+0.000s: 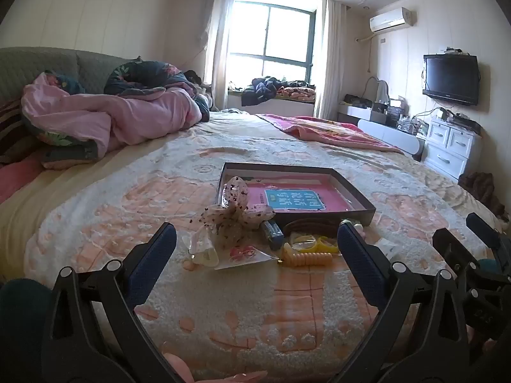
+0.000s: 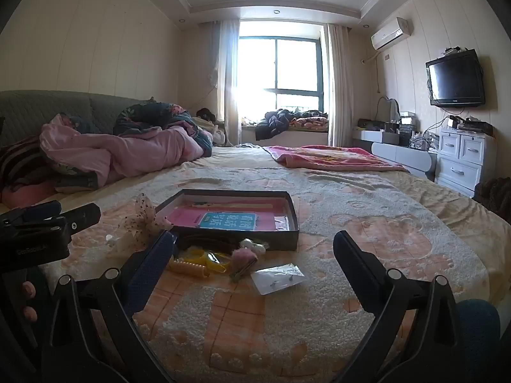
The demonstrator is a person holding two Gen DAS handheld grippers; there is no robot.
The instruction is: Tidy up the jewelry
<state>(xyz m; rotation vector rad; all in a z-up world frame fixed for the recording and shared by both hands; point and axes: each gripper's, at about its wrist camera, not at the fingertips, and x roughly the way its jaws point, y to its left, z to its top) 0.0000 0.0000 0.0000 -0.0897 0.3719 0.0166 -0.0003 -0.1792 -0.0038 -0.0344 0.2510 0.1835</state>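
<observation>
**Nothing Picked Up Yet**

While both claws are held wide open and empty, the left claw [image 1: 257, 239] and right claw [image 2: 254, 249] are aimed at the jewelry pile [image 1: 287, 249] on the bed [image 1: 223, 303]. Just past it, at twelve o'clock, the box [image 2: 292, 220] waits. One small piece must be pinched next.

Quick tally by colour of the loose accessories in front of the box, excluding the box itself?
Yellow: 2, hair clip, spiral hair tie
Pink: 1, fluffy clip
White: 1, pearl piece
Clear bags: 2, earring bag, pink-item bag
Speckled sheer bow: 1
Total: 7
</observation>
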